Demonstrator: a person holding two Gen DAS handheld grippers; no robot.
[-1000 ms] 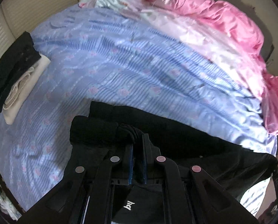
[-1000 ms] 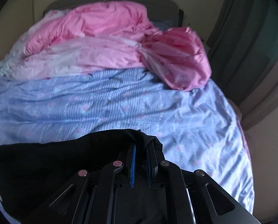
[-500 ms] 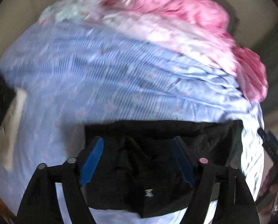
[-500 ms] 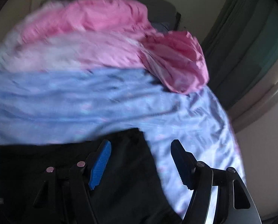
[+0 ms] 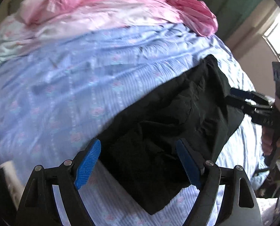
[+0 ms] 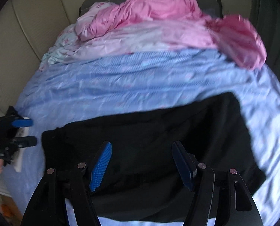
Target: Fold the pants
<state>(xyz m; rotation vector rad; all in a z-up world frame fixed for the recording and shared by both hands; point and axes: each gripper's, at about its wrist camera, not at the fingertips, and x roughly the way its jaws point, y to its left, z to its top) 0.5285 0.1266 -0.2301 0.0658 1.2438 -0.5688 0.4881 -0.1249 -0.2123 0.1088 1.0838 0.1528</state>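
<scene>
Black pants (image 5: 168,113) lie folded in a wide rumpled band on the blue striped bedsheet (image 5: 74,71). My left gripper (image 5: 138,145) hovers over their near end. Its jaws are opening, and the blue pads touch no cloth. In the right wrist view the same pants (image 6: 149,124) spread below my right gripper (image 6: 141,145), which is open and holds nothing. Each gripper shows in the other's view: the right gripper (image 5: 239,98) at the pants' far edge with a hand (image 5: 268,141) on it, the left gripper (image 6: 30,131) just beyond the pants' left end.
A crumpled pink quilt (image 6: 158,9) fills the head of the bed, by a padded headboard (image 6: 36,18). A pale folded garment (image 5: 8,169) lies at the sheet's left edge. Green curtain (image 5: 234,0) and a bright window (image 5: 279,33) stand to the right.
Both grippers were shut on the pants' edge and have let go; their jaws now stand wide. The left view has rolled and swung right; the right gripper has shifted left over the pants.
</scene>
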